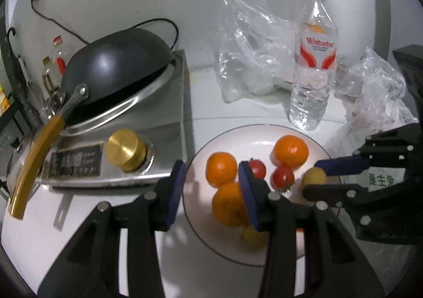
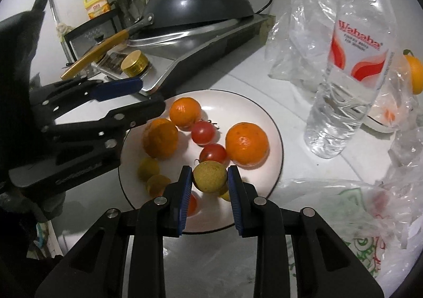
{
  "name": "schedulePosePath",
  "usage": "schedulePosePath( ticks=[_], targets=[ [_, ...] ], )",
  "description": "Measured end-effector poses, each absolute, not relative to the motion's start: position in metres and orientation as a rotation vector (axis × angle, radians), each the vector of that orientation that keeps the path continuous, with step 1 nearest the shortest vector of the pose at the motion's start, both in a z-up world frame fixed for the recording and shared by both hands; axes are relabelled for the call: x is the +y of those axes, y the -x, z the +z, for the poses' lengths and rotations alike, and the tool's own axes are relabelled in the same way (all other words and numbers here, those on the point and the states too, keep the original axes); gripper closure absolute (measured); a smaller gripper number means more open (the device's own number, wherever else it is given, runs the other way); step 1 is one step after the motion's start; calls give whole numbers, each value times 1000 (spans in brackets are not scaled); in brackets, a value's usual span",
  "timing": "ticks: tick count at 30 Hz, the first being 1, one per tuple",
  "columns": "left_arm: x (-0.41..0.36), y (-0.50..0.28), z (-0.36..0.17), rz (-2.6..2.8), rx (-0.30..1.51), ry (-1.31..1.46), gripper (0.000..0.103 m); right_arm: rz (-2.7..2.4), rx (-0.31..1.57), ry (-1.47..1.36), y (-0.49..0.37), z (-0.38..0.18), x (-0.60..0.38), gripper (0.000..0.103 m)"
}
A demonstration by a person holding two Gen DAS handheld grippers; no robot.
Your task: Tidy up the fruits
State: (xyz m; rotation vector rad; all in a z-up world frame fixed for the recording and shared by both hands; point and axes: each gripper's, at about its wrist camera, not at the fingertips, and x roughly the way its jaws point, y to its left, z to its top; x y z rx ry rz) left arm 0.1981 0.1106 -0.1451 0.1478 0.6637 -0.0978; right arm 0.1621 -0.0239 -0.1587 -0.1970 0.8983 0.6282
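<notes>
The right hand-held gripper (image 2: 210, 179) clamps a yellow-green longan (image 2: 209, 176) between its blue pads, low over the plate (image 2: 275, 136), likely to set it with the other fruit. The left hand-held gripper (image 1: 211, 189) hangs empty, jaws apart, over the plate's left edge. Beyond, oranges (image 2: 247, 144) and tomatoes (image 2: 203, 132) cluster; farther back stands a water bottle (image 2: 351, 81).

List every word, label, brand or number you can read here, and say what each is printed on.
"Wahaha": red brand name on the water bottle label; the small lines beneath it are too blurred to read.
Green Chinese characters on the plastic bag behind the right tool: too cut off to read.
Digits on the induction cooker's display panel: blurred.
Yellow jug label: too small.
Embossed lettering on the left tool body: illegible.
</notes>
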Motion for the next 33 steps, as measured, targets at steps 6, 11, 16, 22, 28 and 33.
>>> schedulePosePath(
  ticks=[6,11,16,22,28,33],
  targets=[
    [121,-183,-139,-93,648,-103,49,634,909,209,-162,-163,-16,73],
    [128,-170,-133,-80,635,-84,49,615,881,220,-157,-156,-18,62],
    [126,-157,-127,-79,641,-66,49,610,848,203,-151,-143,-24,62],
    [118,-135,-115,-86,621,-32,49,595,802,197,-136,-124,-36,62],
    [122,-105,-91,-62,518,58,22,575,738,194,-116,-101,-53,60],
    [111,-81,-72,-37,448,39,22,569,674,186,-100,-78,-64,59]
  ],
)
